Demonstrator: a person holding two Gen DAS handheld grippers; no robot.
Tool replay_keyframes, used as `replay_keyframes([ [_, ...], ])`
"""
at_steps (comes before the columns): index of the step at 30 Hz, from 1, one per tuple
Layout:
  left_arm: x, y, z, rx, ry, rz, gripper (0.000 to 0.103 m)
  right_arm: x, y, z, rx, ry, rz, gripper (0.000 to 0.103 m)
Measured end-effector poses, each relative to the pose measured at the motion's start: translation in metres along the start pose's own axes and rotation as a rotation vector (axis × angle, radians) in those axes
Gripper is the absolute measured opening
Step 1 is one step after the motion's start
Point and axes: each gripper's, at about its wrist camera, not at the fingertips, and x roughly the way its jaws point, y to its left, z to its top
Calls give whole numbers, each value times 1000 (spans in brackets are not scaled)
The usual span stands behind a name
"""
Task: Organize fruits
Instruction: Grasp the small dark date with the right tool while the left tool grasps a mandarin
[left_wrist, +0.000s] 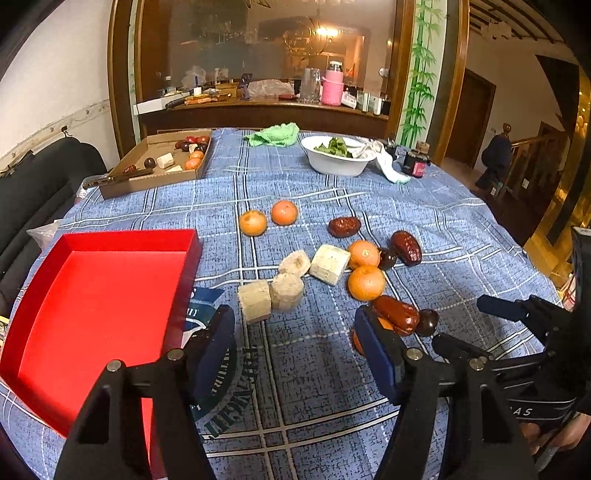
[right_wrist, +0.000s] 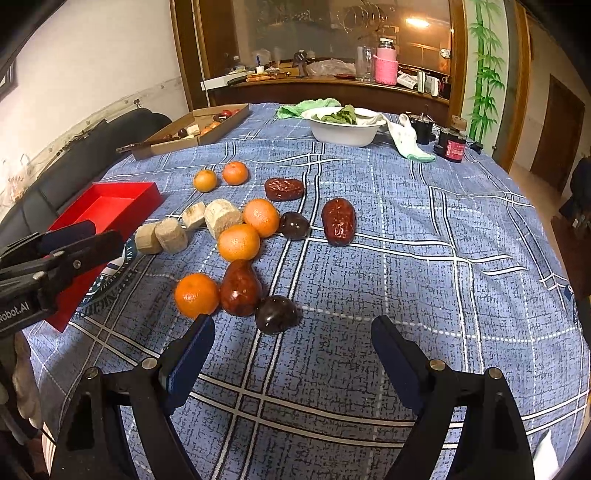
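Nearest date (right_wrist: 241, 293) upright-tilted, long axis toward tangerine (right_wrist: 238, 242); tongs empty.

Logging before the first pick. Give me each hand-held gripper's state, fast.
Left hand-held gripper: open, holding nothing.
Right hand-held gripper: open, holding nothing.

Round table under a blue plaid cloth (right_wrist: 406, 258): red tray (left_wrist: 110, 295), cardboard box (left_wrist: 155, 173), white bowl (left_wrist: 338, 160), green rag (left_wrist: 275, 134), dark jar (right_wrist: 453, 146), loose oranges (right_wrist: 238, 242), dates (right_wrist: 338, 221), pale chunks (right_wrist: 221, 218).
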Motion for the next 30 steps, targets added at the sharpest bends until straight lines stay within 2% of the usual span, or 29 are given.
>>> replay_keyframes([
  [8, 7, 1, -5, -8, 33, 5, 67, 0, 1, -1, -9, 2, 3, 88],
  [15, 10, 6, -8, -20, 48, -5, 67, 4, 4, -2, -21, 26, 24, 70],
  [18, 14, 5, -10, -18, 61, -38, 66, 6, 6, -2, -30, 34, 31, 67],
  [20, 18, 3, -11, -13, 75, -67, 60, 9, 7, -1, -41, 42, 31, 65],
  [24, 30, -7, -10, 8, 107, -107, 56, 16, 10, 4, -68, 53, 26, 55],
  [25, 33, -9, -10, 13, 113, -116, 55, 20, 10, 6, -72, 60, 31, 51],
  [29, 41, -15, -11, 29, 144, -147, 55, 33, 7, 11, -70, 99, 59, 48],
  [30, 42, -16, -12, 31, 150, -156, 55, 37, 5, 10, -65, 116, 64, 44],
])
